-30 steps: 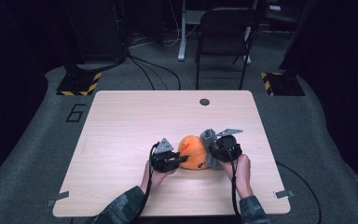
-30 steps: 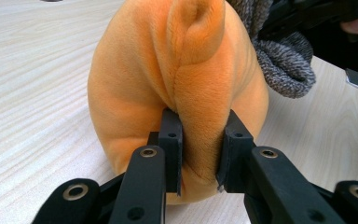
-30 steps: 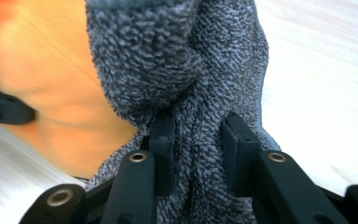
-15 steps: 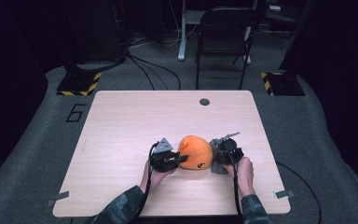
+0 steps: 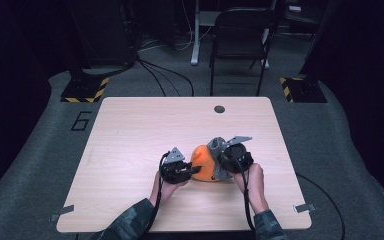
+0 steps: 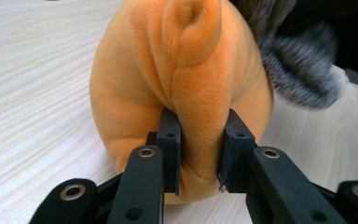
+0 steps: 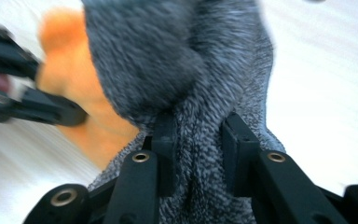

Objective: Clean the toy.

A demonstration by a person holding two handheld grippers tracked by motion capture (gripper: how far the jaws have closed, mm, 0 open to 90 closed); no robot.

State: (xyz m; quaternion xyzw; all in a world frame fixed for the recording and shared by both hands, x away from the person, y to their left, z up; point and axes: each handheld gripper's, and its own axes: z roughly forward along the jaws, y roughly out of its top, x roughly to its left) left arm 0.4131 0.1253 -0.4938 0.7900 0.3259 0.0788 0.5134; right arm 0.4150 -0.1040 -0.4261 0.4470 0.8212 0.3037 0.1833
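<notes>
An orange plush toy (image 5: 202, 166) lies on the wooden table (image 5: 130, 140), near the front middle. Grey knitted fabric (image 5: 216, 145) covers its right side. My left gripper (image 5: 192, 170) comes in from the left and is shut on a soft fold of the orange plush (image 6: 168, 70); its jaws (image 6: 200, 135) pinch the fold tight. My right gripper (image 5: 224, 165) sits against the toy's right side, shut on a bunched strip of the grey fabric (image 7: 177, 56) between its jaws (image 7: 198, 135). The right gripper view is blurred, with the orange plush (image 7: 74, 84) behind the fabric.
A small dark round cap (image 5: 219, 109) is set in the table's far side. A black chair (image 5: 240, 30) stands beyond the far edge, with cables on the floor. Both forearms come in over the front edge.
The right gripper drew the grey fabric away to the right, baring more of the orange plush, then came back up and left against the toy. The left gripper kept still.
</notes>
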